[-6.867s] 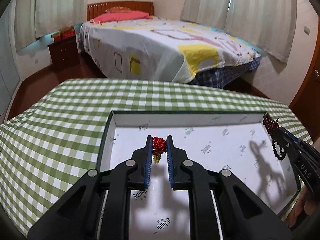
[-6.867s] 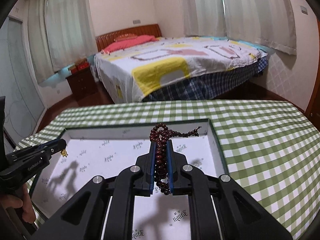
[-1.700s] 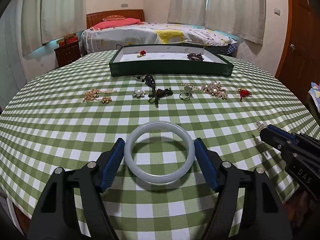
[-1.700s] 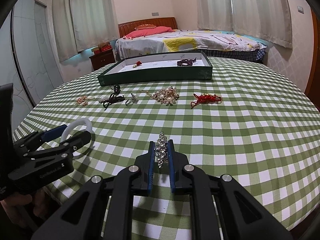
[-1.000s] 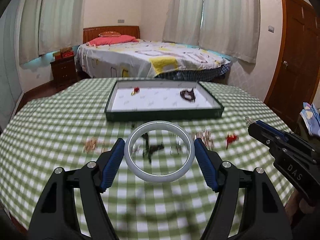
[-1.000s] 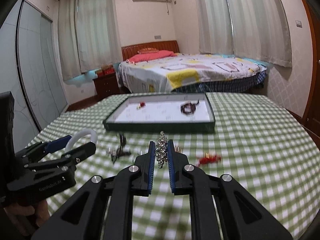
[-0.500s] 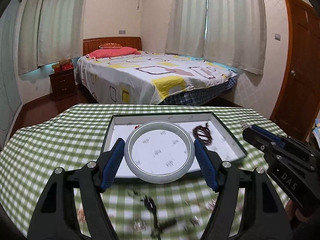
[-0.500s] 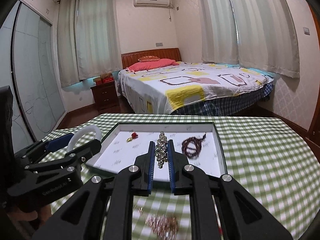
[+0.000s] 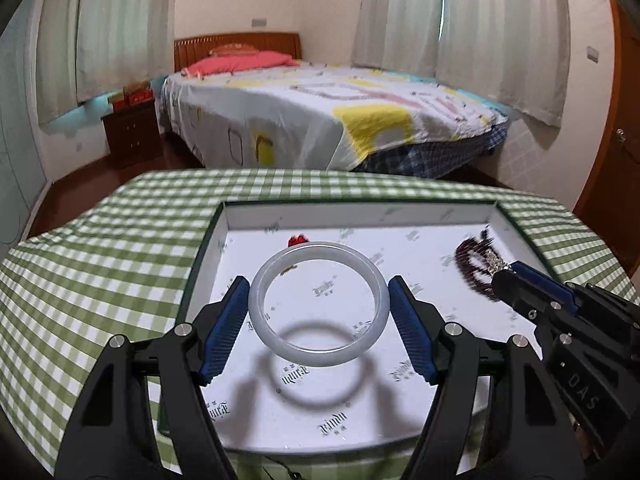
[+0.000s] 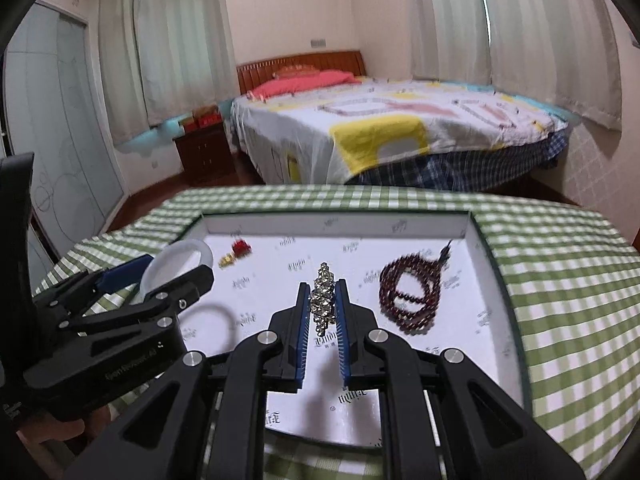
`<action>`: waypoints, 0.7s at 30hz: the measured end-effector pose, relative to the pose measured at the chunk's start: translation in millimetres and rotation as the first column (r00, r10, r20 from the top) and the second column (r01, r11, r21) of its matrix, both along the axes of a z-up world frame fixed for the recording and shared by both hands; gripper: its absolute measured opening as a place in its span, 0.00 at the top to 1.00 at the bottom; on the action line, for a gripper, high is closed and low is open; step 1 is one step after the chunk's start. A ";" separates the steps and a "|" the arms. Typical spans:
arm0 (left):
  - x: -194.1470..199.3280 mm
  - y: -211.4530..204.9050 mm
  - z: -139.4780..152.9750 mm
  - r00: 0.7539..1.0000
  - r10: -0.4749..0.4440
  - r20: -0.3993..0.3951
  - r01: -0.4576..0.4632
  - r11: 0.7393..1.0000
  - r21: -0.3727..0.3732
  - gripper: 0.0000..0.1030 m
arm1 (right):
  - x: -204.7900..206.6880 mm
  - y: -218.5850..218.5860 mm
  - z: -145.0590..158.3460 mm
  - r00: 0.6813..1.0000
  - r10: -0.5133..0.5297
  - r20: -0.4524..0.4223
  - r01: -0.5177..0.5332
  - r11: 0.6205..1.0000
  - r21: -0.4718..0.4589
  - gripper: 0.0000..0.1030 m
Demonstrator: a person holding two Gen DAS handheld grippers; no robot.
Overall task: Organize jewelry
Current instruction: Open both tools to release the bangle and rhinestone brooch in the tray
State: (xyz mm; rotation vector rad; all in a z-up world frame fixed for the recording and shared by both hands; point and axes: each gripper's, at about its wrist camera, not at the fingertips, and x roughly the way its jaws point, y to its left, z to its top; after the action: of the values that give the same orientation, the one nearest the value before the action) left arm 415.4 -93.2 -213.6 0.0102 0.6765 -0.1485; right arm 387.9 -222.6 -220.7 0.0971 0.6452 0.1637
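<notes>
Showing bead bracelet (image 10: pixel 410 296) sharply in right view, blurred in left

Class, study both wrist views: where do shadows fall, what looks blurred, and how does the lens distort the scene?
Left wrist view: the white bangle casts a ring shadow on the tray floor below it; the dark bead bracelet is smeared. Right wrist view: the rhinestone piece stays sharp, the red ornament blurs. Both views: fisheye bends the table edge and darkens corners.
</notes>
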 end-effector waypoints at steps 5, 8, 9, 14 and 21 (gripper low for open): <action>6.5 0.4 -14.2 0.999 -0.008 -0.047 0.010 1.000 0.023 0.33 | 7.7 3.9 -12.5 0.998 -0.002 -0.060 0.001 1.000 -0.020 0.87; 10.3 3.6 -15.8 0.998 -0.004 -0.066 0.004 1.000 0.007 0.33 | 10.9 3.4 -14.7 0.996 -0.008 -0.089 0.006 1.000 -0.026 0.87; 11.5 4.2 -16.6 0.997 -0.004 -0.072 0.005 1.000 0.009 0.33 | 14.5 2.6 -16.0 0.995 -0.009 -0.098 0.006 1.000 -0.030 0.87; 17.5 1.8 -25.3 0.990 -0.024 -0.136 0.026 1.000 0.012 0.33 | 22.6 4.5 -21.9 0.988 -0.008 -0.152 0.002 0.999 -0.037 0.81; 18.3 2.1 -27.4 0.989 -0.030 -0.145 0.031 0.999 0.005 0.31 | 18.4 1.8 -19.2 0.990 -0.024 -0.137 0.018 0.999 -0.046 0.49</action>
State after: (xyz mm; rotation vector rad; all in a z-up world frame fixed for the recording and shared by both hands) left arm 433.7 -91.2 -241.0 0.0174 0.8224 -0.1776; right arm 406.3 -220.8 -239.9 0.0727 0.7847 0.1232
